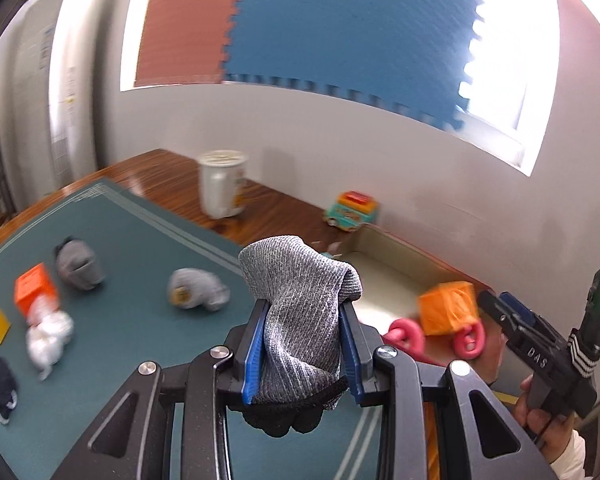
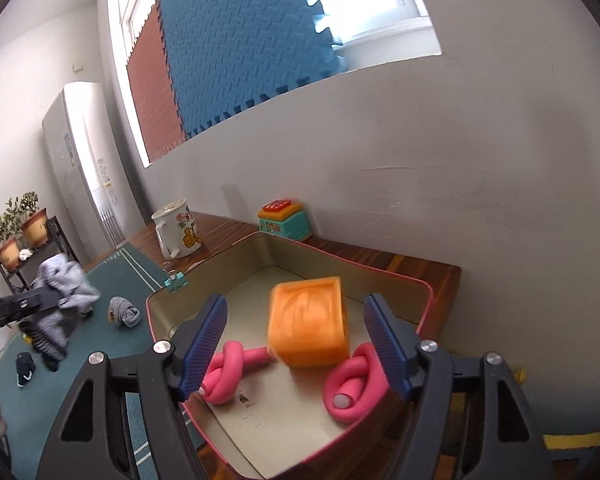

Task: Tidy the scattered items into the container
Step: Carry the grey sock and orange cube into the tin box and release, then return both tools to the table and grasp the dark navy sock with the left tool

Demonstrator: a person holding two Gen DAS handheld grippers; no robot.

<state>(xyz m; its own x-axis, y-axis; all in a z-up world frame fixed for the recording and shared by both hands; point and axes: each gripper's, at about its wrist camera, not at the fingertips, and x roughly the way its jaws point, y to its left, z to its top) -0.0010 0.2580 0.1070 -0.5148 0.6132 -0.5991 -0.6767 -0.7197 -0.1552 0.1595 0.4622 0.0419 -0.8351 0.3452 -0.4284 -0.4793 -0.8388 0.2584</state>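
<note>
Our left hand-held gripper (image 1: 306, 354) is clamped on a grey sock (image 1: 300, 304), which hangs above the counter (image 1: 260, 216), near the left edge of the tin (image 2: 284, 242). The sock looks light and soft, so it will fold and droop; we judge that the grip at its middle is good. Our right hand-held gripper (image 2: 296, 344) hovers over the tin with its jaws apart and empty. Inside the tin lie an orange block (image 2: 308, 322) and a pink rope toy (image 2: 350, 386). On the green mat (image 1: 148, 248) more rolled socks (image 1: 198, 290), an orange box (image 1: 34, 288) and a white bundle (image 1: 48, 334) wait. A mug (image 2: 178, 232) and a clip (image 2: 176, 282) stand near the tin's far-left corner, and the sock could brush them.
</note>
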